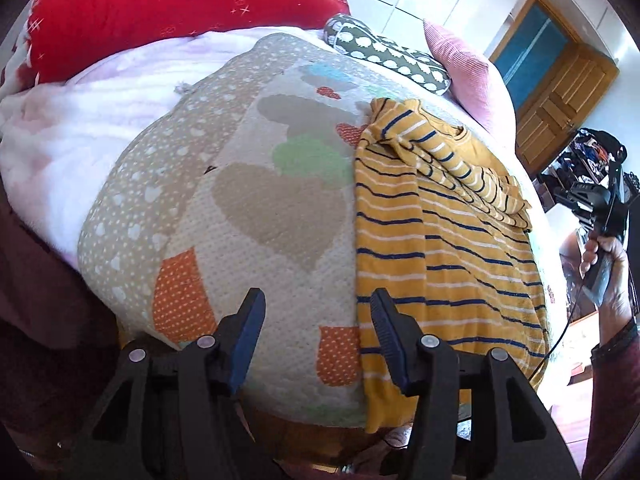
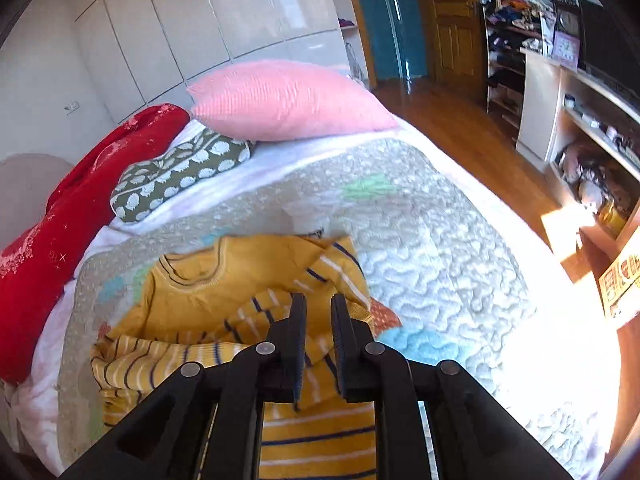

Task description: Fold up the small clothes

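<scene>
A small yellow sweater with navy and white stripes [image 1: 440, 216] lies on the patterned quilt [image 1: 256, 208], its sleeves folded over the chest. My left gripper [image 1: 318, 304] is open and empty, just above the sweater's near left edge. My right gripper [image 2: 319, 308] hovers over the sweater [image 2: 240, 296] near the folded sleeve, jaws a narrow gap apart with nothing between them. The right gripper also shows in the left wrist view [image 1: 600, 200], held up in a hand beside the bed.
A red blanket [image 1: 160, 4], a green patterned cushion [image 1: 392, 56] and a pink pillow [image 2: 288, 100] lie at the bed's head. A white fleece [image 1: 80, 128] lies left. Wooden floor, shelves [image 2: 592, 120] and a door [image 2: 452, 20] stand right of the bed.
</scene>
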